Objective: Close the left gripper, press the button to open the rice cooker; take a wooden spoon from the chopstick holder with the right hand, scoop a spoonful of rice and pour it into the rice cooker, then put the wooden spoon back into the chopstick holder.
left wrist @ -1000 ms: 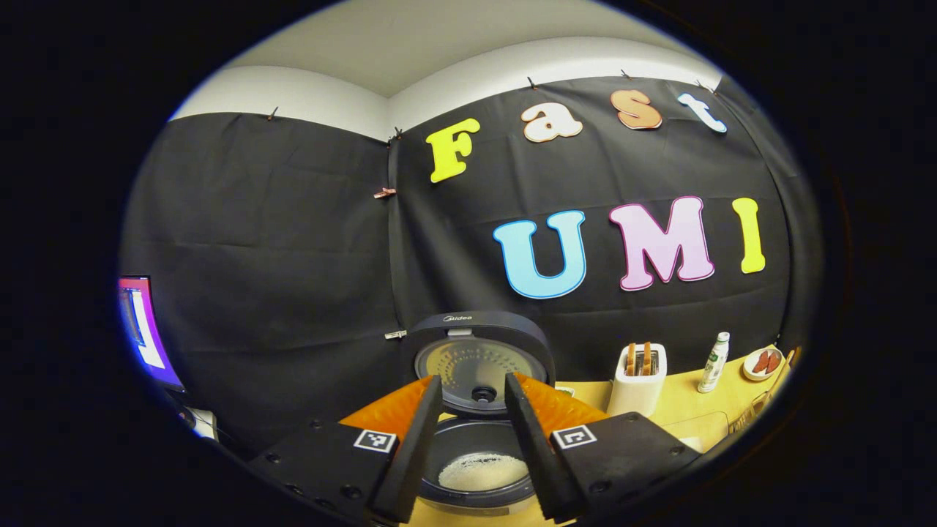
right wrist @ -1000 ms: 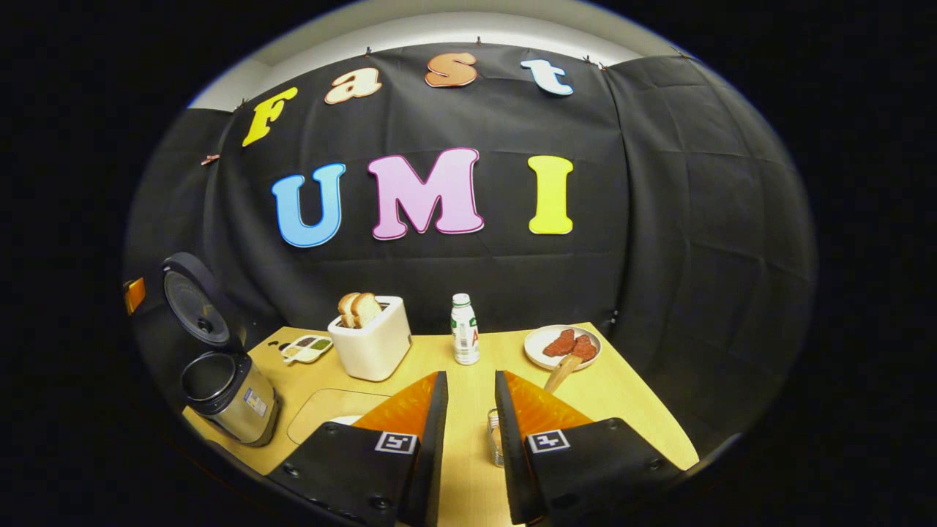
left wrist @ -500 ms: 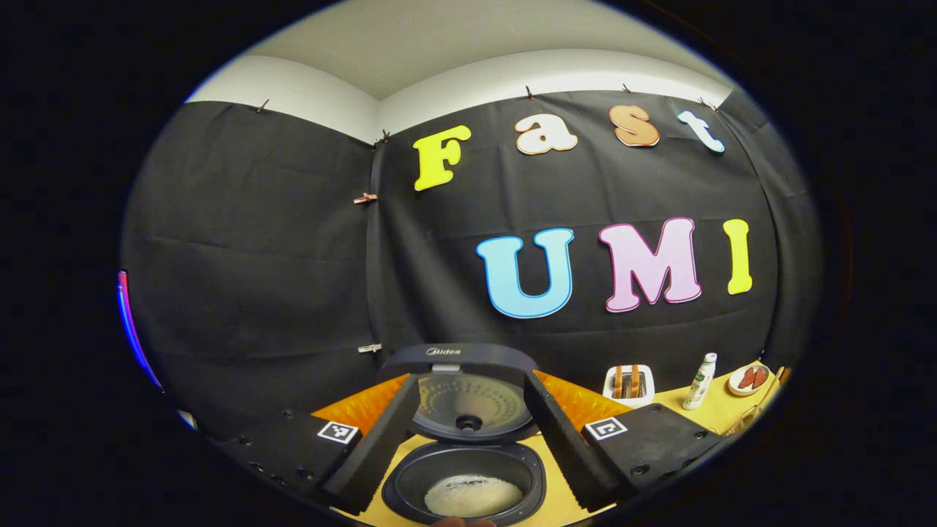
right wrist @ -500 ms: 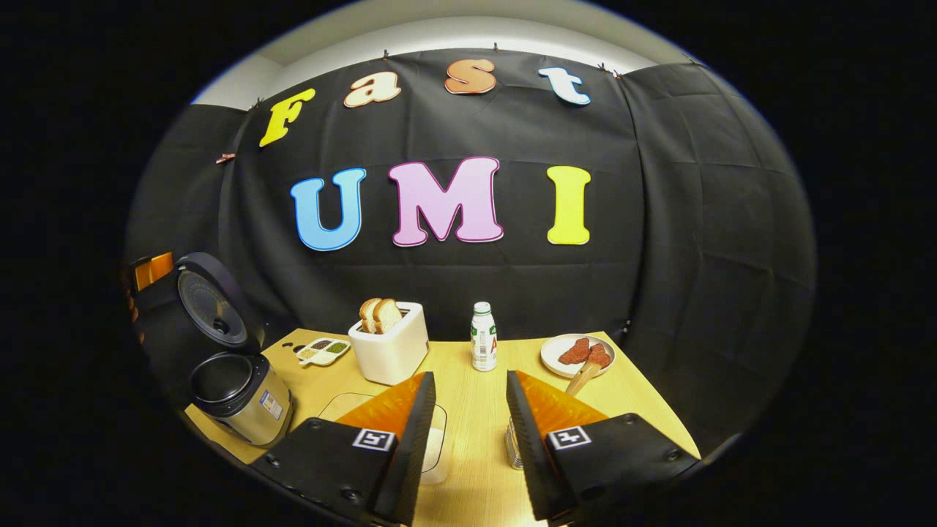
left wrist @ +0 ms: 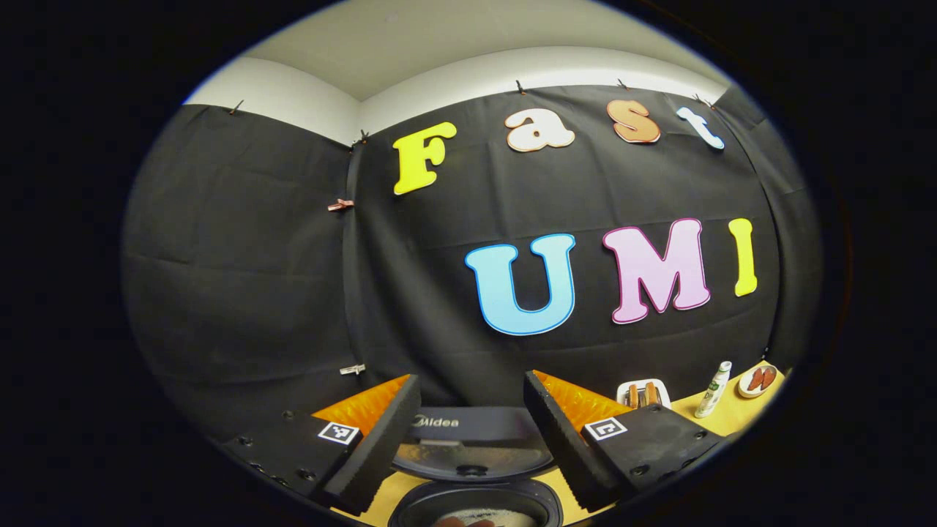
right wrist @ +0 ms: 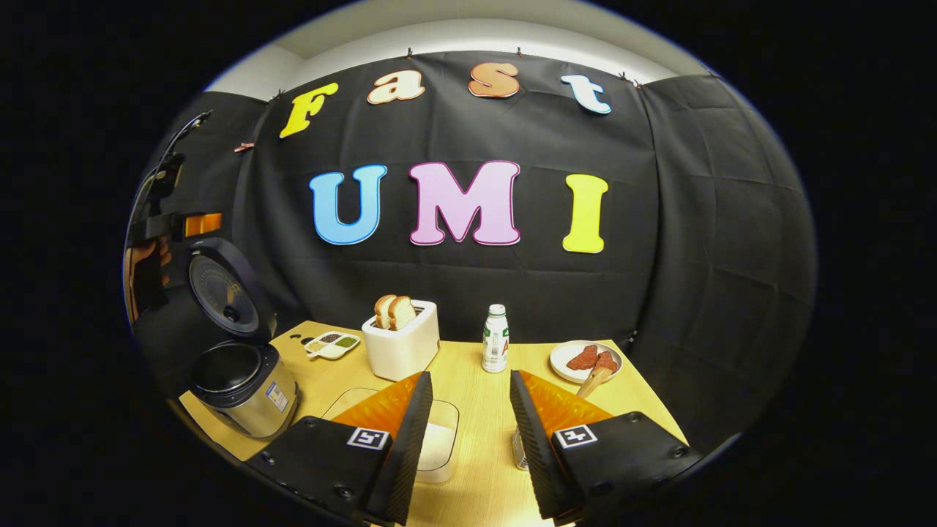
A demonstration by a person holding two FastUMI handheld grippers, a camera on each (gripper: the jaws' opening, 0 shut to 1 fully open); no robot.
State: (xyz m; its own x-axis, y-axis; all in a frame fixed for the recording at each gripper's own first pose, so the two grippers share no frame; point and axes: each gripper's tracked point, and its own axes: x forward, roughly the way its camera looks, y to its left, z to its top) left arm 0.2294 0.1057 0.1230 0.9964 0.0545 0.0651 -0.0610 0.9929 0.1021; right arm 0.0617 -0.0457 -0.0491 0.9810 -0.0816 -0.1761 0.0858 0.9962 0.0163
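1. The left gripper is being held wide open with nothing between its fingers; the rice cooker is being seen just beyond and below it, lid raised.
2. The right gripper is being held open and empty above the wooden table.
3. A clear container of rice is being partly hidden behind its left finger.
4. The chopstick holder is being partly hidden by its right finger; the wooden spoon is sticking up past that finger.
5. In the right gripper view, the open rice cooker is standing well off to the left; a toaster, bottle and plate are standing ahead.
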